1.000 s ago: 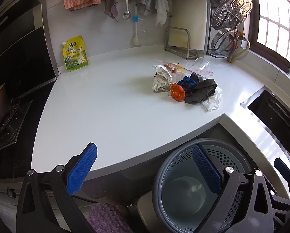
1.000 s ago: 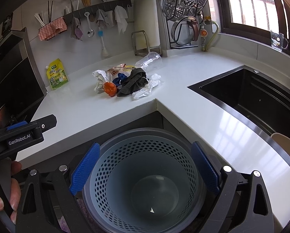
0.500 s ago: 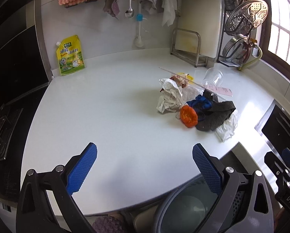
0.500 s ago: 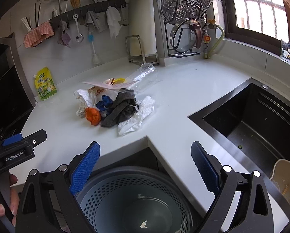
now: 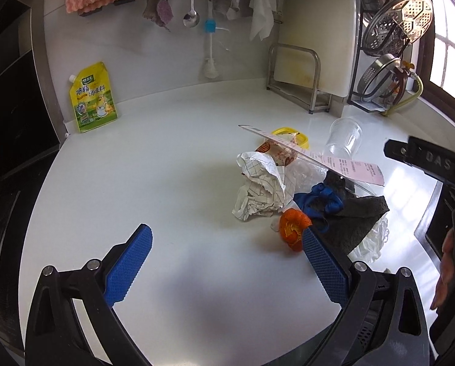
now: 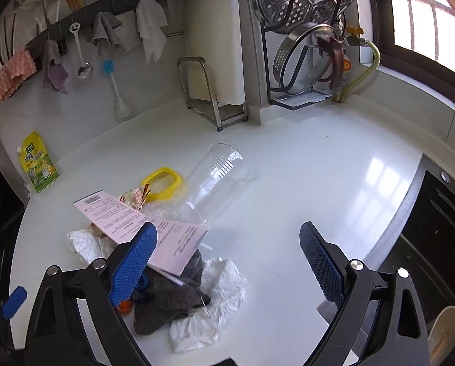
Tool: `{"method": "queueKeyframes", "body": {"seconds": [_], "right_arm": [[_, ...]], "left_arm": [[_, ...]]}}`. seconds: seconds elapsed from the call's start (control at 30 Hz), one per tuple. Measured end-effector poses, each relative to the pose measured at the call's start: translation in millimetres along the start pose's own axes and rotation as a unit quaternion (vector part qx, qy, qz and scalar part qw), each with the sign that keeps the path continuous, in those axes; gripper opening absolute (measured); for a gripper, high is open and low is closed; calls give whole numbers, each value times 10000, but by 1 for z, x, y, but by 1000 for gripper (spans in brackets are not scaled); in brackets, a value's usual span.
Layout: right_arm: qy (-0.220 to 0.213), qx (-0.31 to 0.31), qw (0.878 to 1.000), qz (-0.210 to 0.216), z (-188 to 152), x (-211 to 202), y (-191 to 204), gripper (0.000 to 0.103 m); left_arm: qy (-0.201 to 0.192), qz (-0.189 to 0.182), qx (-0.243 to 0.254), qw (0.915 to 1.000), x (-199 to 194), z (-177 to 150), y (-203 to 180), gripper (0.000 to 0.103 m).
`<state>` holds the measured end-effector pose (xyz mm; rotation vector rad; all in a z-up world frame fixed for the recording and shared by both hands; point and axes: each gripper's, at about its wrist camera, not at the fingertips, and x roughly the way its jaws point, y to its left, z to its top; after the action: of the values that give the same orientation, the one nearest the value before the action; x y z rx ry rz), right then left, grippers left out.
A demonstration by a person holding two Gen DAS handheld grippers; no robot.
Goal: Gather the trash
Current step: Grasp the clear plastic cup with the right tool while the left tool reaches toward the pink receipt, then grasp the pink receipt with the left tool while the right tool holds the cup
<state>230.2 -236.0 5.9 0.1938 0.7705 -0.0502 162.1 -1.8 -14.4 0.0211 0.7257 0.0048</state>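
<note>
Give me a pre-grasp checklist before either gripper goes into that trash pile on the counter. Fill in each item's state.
1. Left gripper open and empty: ok.
2. Right gripper open and empty: ok.
3. Trash within view of both cameras: ok; orange peel lies just beyond the left gripper's right finger.
4. Pile untangled for a single pick: not ok; pink receipt, grey cloth and white wrapper overlap.
5. Clear cup stable: not ok; it lies on its side against the pile.
6. Bin position ready: cannot tell; it is not clearly in view.
</note>
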Motion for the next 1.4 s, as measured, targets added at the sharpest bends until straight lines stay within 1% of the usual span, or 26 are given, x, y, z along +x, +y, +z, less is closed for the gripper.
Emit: {"method": "queueKeyframes", "body": {"seconds": [0.1, 0.2, 0.4, 0.47, 0.57, 0.73, 0.8, 0.9, 0.93, 0.97, 1.0, 1.03, 1.13, 1.27, 1.4], "right_arm": [[190, 93, 9998, 6, 16, 26, 6, 90], [367, 172, 9991, -101, 29, 49, 11, 90], [770, 391, 9958, -301, 43, 84, 16, 90], [899, 485, 9941, -358, 45, 93, 15, 90], [981, 596, 9924, -445, 49, 102, 16, 90], [1293, 589, 9877, -658, 54, 124, 18, 90], [1409, 588, 9865, -591, 55, 130, 19, 90], [1460, 569, 9862, -543, 55, 133, 19, 89], [1476, 602, 9860, -482, 55, 133, 18, 87], [1498, 657, 9857, -395, 54, 133, 16, 75], [1562, 717, 9847, -287, 53, 133, 14, 67], [1640, 770, 9832, -199, 52, 135, 12, 61], [1597, 784, 9840, -57, 49, 133, 10, 60], [1363, 795, 9874, 148, 49, 116, 5, 59], [1059, 738, 9916, 123, 53, 91, -6, 59]], "left_arm": [[6, 16, -14, 10000, 6, 3, 3, 97], [47, 1, -59, 10000, 12, 5, 8, 97], [108, -51, -94, 9999, 19, 5, 12, 97], [138, -78, -128, 9998, 21, 5, 13, 97], [154, -109, -169, 9997, 22, 4, 15, 97], [138, -97, -145, 9998, 21, 5, 15, 97], [124, -99, -145, 9998, 21, 5, 15, 97], [116, -85, -139, 9998, 21, 6, 15, 97], [121, -89, -139, 9998, 21, 6, 15, 97], [129, -94, -137, 9998, 21, 6, 14, 97], [135, -99, -135, 9998, 21, 6, 14, 97], [137, -103, -136, 9998, 21, 6, 13, 97], [148, -138, -140, 9997, 21, 7, 10, 97], [188, -217, -125, 9995, 20, 9, 3, 97], [210, -253, -132, 9994, 20, 14, -8, 97]]}}
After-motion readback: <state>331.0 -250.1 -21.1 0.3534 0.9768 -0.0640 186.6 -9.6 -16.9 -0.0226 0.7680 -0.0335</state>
